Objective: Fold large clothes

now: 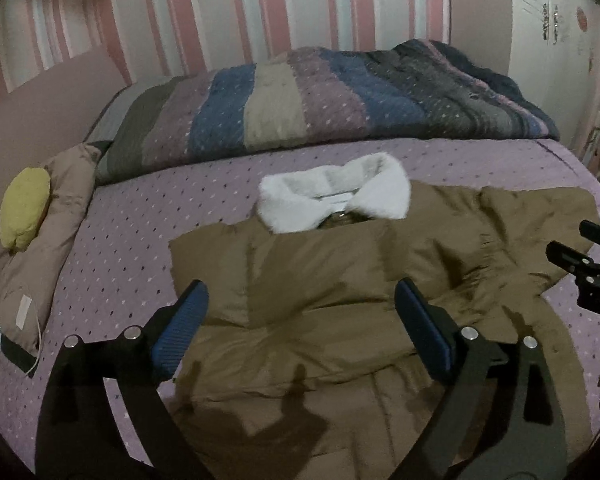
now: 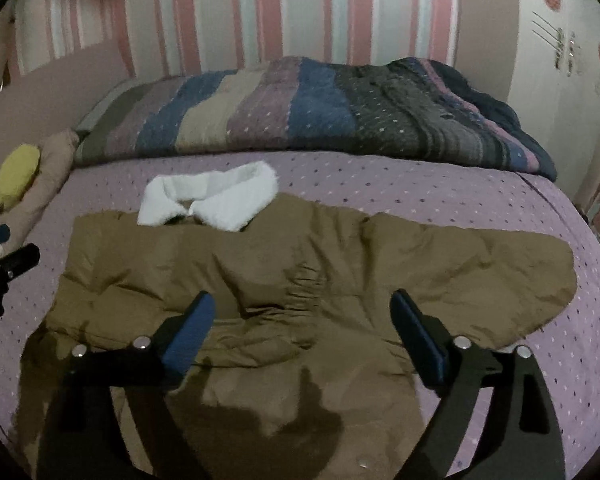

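Note:
A brown padded jacket [image 1: 320, 280] with a white fluffy collar [image 1: 332, 196] lies flat on the purple dotted bed cover [image 1: 140, 232]. Its left sleeve is folded across the chest; its right sleeve [image 2: 480, 272] stretches out to the right. The jacket [image 2: 260, 280] and collar [image 2: 208, 196] also show in the right wrist view. My left gripper [image 1: 302, 300] is open and empty, above the jacket's left chest. My right gripper [image 2: 302, 312] is open and empty, above the jacket's middle. The right gripper's fingers [image 1: 580, 256] show at the right edge of the left wrist view.
A folded striped quilt [image 1: 320, 100] lies along the striped wall at the back. A tan pillow [image 1: 52, 240] with a yellow cushion [image 1: 24, 208] sits at the left edge of the bed. A white wardrobe [image 2: 560, 60] stands at the right.

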A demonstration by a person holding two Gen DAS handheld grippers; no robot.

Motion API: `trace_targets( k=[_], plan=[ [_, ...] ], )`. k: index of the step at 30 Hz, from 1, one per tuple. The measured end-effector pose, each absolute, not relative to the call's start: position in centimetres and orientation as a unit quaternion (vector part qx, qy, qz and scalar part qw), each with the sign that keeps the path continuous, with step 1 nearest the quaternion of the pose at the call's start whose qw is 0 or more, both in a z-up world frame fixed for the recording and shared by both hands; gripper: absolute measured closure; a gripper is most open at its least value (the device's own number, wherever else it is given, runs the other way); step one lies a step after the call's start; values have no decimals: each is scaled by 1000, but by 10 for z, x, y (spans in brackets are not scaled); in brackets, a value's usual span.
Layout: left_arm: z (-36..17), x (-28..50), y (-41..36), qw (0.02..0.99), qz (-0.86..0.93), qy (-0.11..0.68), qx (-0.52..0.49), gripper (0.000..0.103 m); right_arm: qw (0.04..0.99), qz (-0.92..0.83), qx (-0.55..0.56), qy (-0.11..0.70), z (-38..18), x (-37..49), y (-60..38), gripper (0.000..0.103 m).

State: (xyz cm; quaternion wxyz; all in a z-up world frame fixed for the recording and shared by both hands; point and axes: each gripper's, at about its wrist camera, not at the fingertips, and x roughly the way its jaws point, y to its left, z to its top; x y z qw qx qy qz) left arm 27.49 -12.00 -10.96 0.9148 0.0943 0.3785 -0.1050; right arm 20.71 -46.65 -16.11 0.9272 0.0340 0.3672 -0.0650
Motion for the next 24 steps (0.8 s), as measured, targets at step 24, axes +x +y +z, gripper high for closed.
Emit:
trace_targets(
  k=[24],
  plan=[
    [-143, 314, -225, 884, -93, 447, 101, 7, 884, -248, 197, 343, -210, 161, -755, 8]
  ],
)
